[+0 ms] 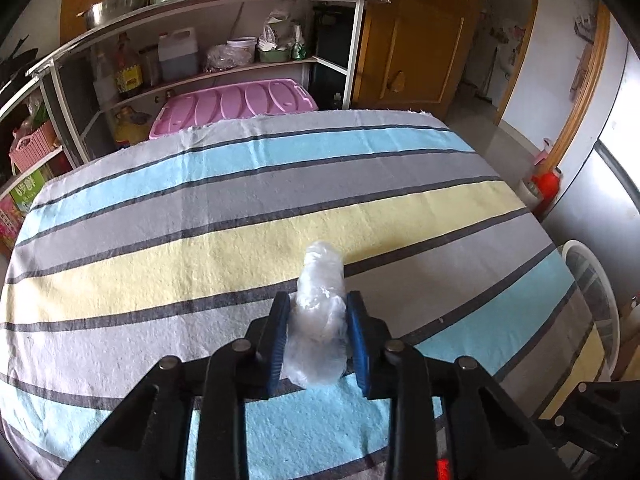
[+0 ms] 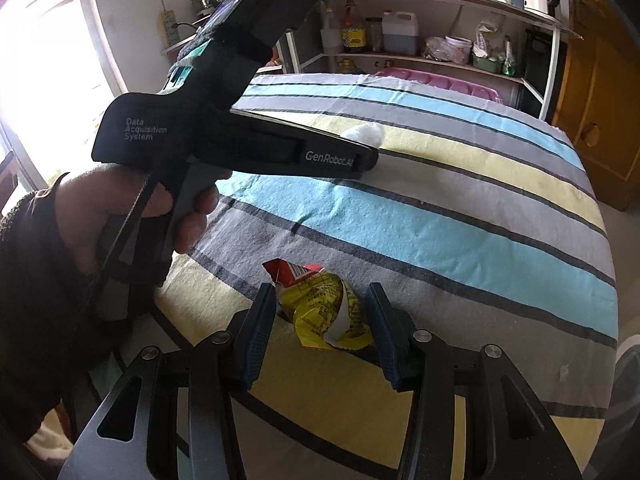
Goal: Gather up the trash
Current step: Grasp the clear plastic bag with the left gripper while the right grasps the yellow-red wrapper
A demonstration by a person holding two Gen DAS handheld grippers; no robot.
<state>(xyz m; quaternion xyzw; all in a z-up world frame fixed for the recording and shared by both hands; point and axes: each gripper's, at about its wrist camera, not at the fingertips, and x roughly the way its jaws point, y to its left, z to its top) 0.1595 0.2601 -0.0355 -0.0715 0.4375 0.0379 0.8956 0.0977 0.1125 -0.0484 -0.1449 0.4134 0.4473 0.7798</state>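
In the left wrist view, my left gripper [image 1: 319, 304] is shut on a crumpled clear plastic wrap [image 1: 320, 312], held between the blue pads above the striped tablecloth [image 1: 200, 208]. In the right wrist view, my right gripper [image 2: 323, 300] has its jaws around a crumpled yellow and red snack wrapper [image 2: 324, 308] that lies on the cloth; the right pad touches it, the left pad is close beside it. The left gripper's body [image 2: 224, 136] crosses that view, held by a hand, with the white tip of the plastic wrap [image 2: 366, 133] showing past it.
A shelf rack [image 1: 224, 60] with bottles, jars and bowls stands behind the table, with a pink bin lid [image 1: 236, 104] below it. A white basket [image 1: 592, 292] sits beside the table's right edge. A wooden cabinet [image 1: 412, 40] is at the back right.
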